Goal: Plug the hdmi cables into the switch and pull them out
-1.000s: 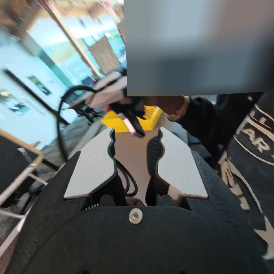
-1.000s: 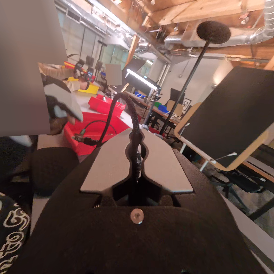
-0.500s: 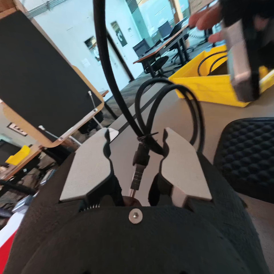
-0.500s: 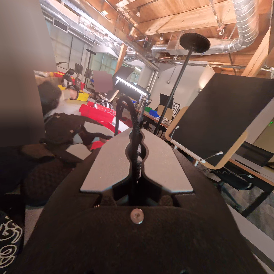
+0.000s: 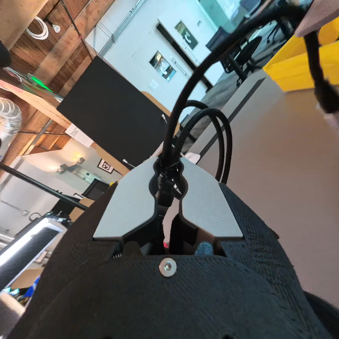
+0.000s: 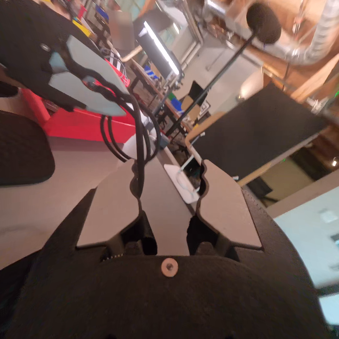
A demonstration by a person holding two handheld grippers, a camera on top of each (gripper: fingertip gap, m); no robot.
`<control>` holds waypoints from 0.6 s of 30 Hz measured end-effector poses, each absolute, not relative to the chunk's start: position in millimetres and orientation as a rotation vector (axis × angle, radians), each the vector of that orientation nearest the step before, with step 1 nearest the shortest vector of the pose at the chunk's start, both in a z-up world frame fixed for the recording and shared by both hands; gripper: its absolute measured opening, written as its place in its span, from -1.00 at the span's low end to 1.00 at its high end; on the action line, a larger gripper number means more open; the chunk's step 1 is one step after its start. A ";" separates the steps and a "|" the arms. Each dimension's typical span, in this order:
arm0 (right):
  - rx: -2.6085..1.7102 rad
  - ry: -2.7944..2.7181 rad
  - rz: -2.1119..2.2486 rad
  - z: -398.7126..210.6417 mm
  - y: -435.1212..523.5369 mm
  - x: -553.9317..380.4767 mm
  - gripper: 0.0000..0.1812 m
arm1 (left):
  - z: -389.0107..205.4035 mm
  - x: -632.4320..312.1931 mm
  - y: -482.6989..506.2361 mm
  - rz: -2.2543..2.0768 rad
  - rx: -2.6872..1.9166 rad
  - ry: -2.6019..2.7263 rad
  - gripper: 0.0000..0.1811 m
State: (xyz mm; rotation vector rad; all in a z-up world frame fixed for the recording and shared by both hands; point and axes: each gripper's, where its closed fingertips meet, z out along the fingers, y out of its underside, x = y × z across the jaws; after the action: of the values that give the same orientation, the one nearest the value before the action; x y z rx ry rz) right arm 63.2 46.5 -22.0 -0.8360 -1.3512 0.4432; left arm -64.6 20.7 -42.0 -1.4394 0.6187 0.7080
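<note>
My left gripper (image 5: 168,165) is shut on a black braided HDMI cable (image 5: 185,102). It pinches the tied bundle just above the plug (image 5: 165,194), which sits between the fingers. Loops stand out ahead of the tips, and one strand arcs to the top right, where a blurred cable end (image 5: 326,97) hangs. My right gripper (image 6: 168,163) is open, with the cable (image 6: 140,146) running along the inner edge of its left finger (image 6: 117,198). The left gripper also shows in the right wrist view (image 6: 88,78), at the upper left, holding the bundle. No switch is in view.
A grey table (image 5: 275,165) lies below both grippers. A yellow bin (image 5: 297,73) stands at its far side and a red bin (image 6: 88,122) near the left gripper. A black mat (image 6: 23,146) lies on the table. A white stand base (image 6: 181,183) with a black board sits at the table edge.
My right gripper has opened and let go of the cable. My left gripper has closed on the tied cable bundle. Both views have swung and tilted.
</note>
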 end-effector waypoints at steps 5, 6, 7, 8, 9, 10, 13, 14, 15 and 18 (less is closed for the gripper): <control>-0.619 -1.393 0.430 -30.5 -14.9 20.3 -0.13 | -54.7 -51.9 22.7 0.749 -1.491 0.689 -0.81; -0.619 -1.407 0.347 -39.2 -14.9 10.0 -0.10 | -54.1 -48.7 21.6 0.741 -1.488 0.693 -0.81; -0.618 -1.404 0.222 -45.8 -8.2 2.1 -0.10 | -53.2 -46.0 19.6 0.735 -1.487 0.699 -0.81; -0.607 -1.369 0.085 -47.3 2.5 -2.1 -0.13 | -52.5 -43.1 17.0 0.732 -1.484 0.710 -0.81; -0.586 -1.307 -0.035 -43.7 13.2 -3.0 -0.22 | -51.4 -39.6 13.9 0.729 -1.477 0.727 -0.81; -0.564 -1.242 -0.120 -38.0 21.8 -1.3 -0.32 | -50.1 -35.5 10.6 0.721 -1.467 0.745 -0.81; -0.565 -1.216 -0.174 -35.9 35.5 3.0 -0.56 | -47.1 -17.1 0.5 0.618 -1.428 0.810 -0.81; -0.577 -1.246 -0.161 -39.1 37.0 3.5 -0.66 | -46.3 -10.7 -2.5 0.575 -1.413 0.829 -0.81; -0.580 -1.264 -0.137 -40.1 35.6 4.2 -0.78 | -45.6 -6.4 -4.2 0.547 -1.402 0.838 -0.81; -0.625 -1.245 -0.072 -32.9 34.7 11.8 -0.93 | -43.8 3.3 -6.4 0.439 -1.375 0.846 -0.79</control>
State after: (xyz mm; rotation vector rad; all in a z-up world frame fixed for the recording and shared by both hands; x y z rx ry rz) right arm 11.8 34.7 -32.9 -0.6245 -1.2446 -0.0717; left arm 3.3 -6.4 -43.8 -1.3745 0.8458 0.4391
